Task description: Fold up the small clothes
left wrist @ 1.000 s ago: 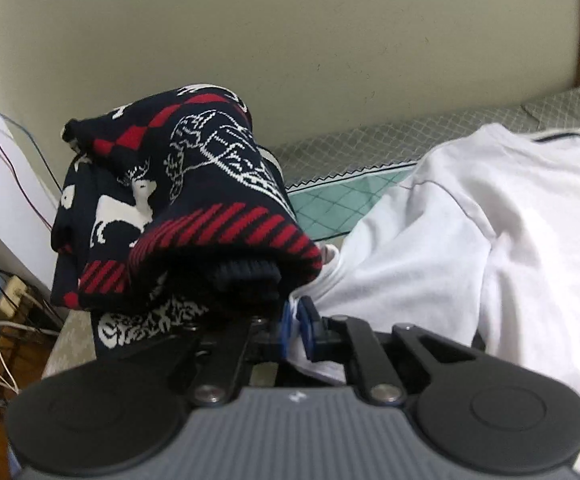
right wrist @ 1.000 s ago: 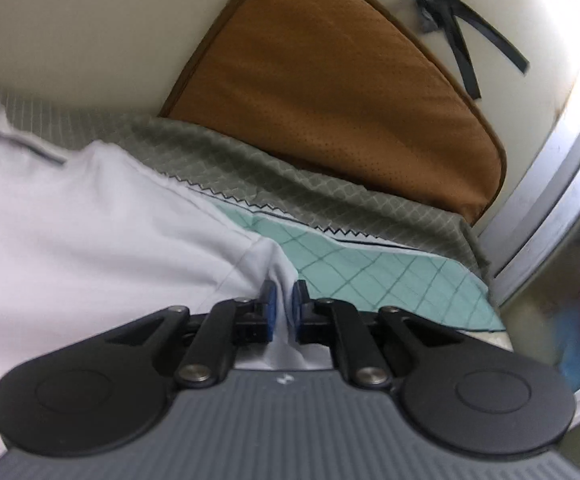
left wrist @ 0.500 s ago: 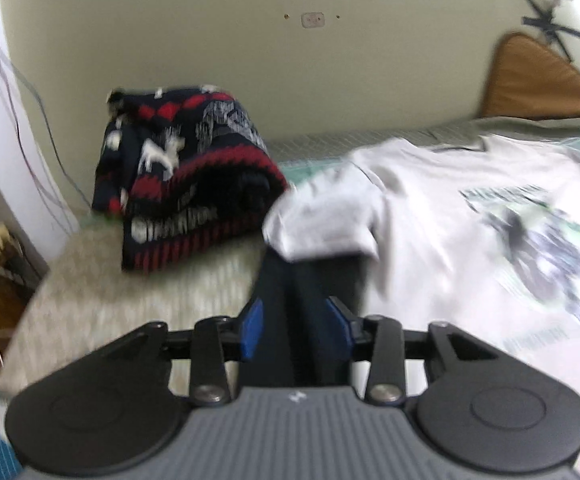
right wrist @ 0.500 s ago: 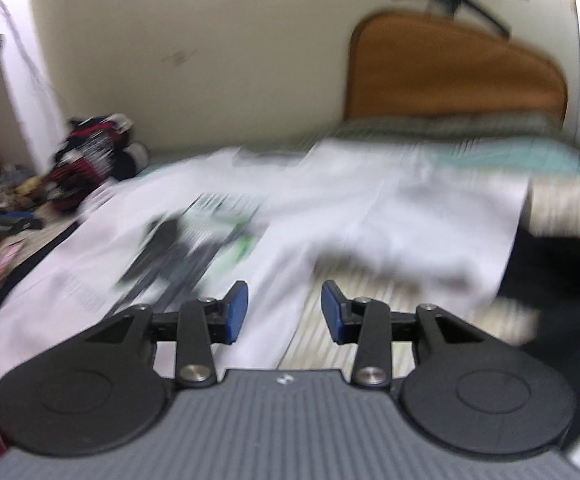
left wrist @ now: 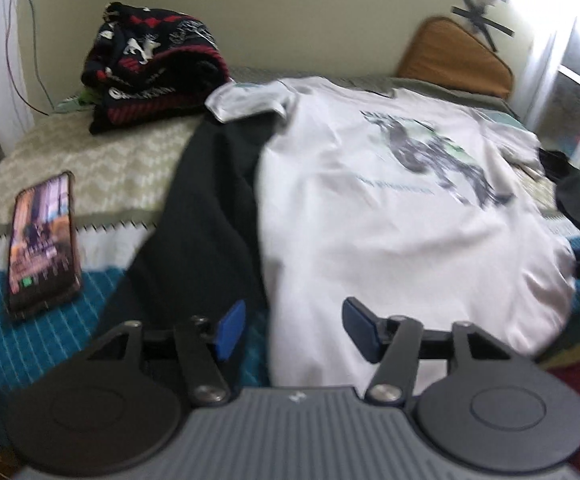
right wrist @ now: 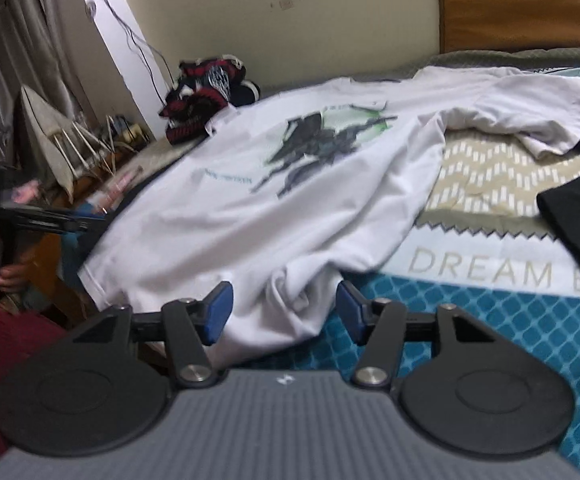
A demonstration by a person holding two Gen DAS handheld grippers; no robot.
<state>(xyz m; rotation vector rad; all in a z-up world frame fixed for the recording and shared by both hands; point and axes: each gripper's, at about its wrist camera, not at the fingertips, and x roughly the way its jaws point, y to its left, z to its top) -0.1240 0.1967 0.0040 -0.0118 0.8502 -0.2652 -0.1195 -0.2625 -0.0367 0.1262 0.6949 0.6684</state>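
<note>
While the white T-shirt (left wrist: pixel 390 216) is lying print-up across the bed (left wrist: pixel 101 160), its long axis is running away from both cameras, collar at the far wall end, hem at the near edge. A black garment (left wrist: pixel 209 216) is lying under it, showing along its left side.

Both grippers are sitting at the hem end. The right gripper (right wrist: pixel 284 312) is pointing at the bunched near-right hem corner, cloth lying between its widening jaws, pads not pressing it. The left gripper (left wrist: pixel 293 330) is hovering at the near-left hem edge, jaws also opening, holding nothing; shirt edge showing between them, below.

Neither hand looks clearly nearer: each has its own corner. Both are angling down toward the mattress. Frames are blurry, so contact is uncertain.
</note>
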